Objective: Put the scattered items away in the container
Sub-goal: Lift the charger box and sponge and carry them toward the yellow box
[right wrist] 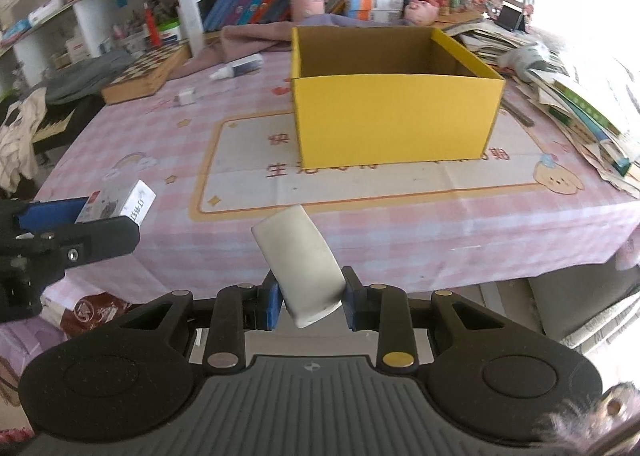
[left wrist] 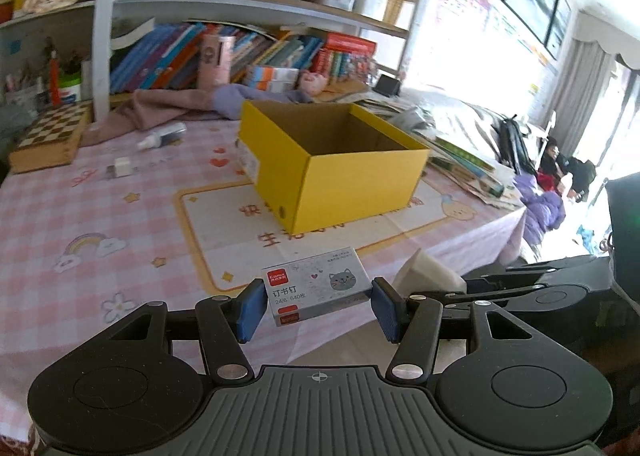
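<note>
My left gripper [left wrist: 318,306] is shut on a small grey staple box [left wrist: 316,290] with a red label and a cat drawing, held above the table's near edge. The right gripper [right wrist: 310,298] is shut on a white eraser [right wrist: 300,262], tilted up to the left. An open yellow cardboard box [left wrist: 340,172] [right wrist: 394,112] stands ahead on the pink checked tablecloth, its inside looking empty. The staple box [right wrist: 116,202] and left gripper [right wrist: 80,224] show at the left of the right wrist view. The eraser [left wrist: 428,270] and right gripper show at the right of the left wrist view.
A small white bottle [left wrist: 160,138] [right wrist: 236,68] and a little white cube [left wrist: 122,167] [right wrist: 186,96] lie at the far left of the table. A wooden chessboard [left wrist: 50,136], a pink cloth [right wrist: 256,36] and piled books [right wrist: 580,108] border the table before the bookshelves.
</note>
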The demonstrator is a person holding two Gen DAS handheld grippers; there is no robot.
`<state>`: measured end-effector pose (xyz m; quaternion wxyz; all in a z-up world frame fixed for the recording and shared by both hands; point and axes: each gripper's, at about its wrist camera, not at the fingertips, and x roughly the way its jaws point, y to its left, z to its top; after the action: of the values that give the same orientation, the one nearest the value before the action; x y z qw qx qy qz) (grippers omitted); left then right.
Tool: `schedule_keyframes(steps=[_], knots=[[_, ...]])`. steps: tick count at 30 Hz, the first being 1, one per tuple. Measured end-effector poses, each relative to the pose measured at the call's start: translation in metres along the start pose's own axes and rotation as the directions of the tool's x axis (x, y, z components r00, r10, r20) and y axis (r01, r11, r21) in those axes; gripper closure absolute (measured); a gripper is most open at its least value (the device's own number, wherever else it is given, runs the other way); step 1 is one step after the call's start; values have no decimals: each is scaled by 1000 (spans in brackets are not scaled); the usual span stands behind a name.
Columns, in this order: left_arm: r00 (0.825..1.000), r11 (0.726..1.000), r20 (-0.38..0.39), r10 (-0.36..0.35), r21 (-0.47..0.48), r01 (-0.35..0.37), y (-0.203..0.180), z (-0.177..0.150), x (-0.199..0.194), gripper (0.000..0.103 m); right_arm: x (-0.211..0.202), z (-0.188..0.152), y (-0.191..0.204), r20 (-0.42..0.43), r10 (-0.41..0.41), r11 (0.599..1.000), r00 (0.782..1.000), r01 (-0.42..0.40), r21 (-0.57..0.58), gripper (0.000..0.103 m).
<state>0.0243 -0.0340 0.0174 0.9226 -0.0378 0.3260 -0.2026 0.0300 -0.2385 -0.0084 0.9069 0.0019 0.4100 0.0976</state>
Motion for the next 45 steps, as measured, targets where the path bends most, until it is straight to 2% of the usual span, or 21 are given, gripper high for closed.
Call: schedule_keyframes(steps=[27,39,45], knots=[[995,991,-4,-96,96,96,-25,32,46,47,7,19,-44,11,-70,996,997,69,65,75],[993,985,61,-101,144,91,-28,55,63,47,19,48,-55,78,-81,996,994,76,55,75],[989,985,122,-88,159,68,-32,74,71,47,28,67,-63,120,-76,997,990,72,35,75]])
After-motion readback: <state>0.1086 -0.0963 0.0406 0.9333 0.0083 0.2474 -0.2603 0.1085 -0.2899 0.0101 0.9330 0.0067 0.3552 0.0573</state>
